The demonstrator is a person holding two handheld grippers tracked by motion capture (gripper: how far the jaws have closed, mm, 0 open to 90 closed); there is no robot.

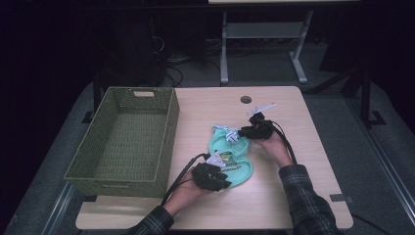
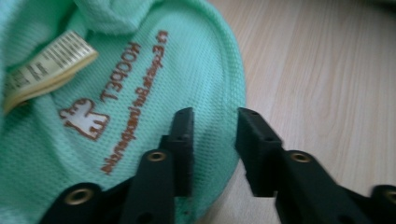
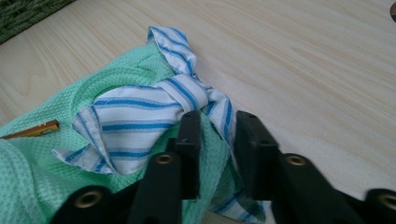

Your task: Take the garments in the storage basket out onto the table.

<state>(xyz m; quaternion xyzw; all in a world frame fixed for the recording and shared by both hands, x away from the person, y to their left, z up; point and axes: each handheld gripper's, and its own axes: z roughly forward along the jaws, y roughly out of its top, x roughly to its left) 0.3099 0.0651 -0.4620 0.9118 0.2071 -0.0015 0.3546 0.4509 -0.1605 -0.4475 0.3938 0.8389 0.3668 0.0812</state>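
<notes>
- Your left gripper sits at the near edge of the mint-green garment, jaws parted narrowly with the rounded hem lying between them; in the left gripper view the pads do not look pressed onto the cloth, so treat it as not yet gripped.
- Your right gripper is at the garment's far end, its jaws a narrow gap apart around a tail of the blue-striped bow; the fabric runs between the pads, but a firm pinch is not evident.
- That garment lies flat near the middle of the wooden table, just right of the green woven basket, which stands empty.
- To take hold well, I would push each gripper further onto the cloth so a full fold, not just the edge, fills the gap before you squeeze.
- Prefer the green knit under the bow to the thin bow tail, which could slip or untie.
- Mind the sewn-in label; keep it out of the pinch.
</notes>
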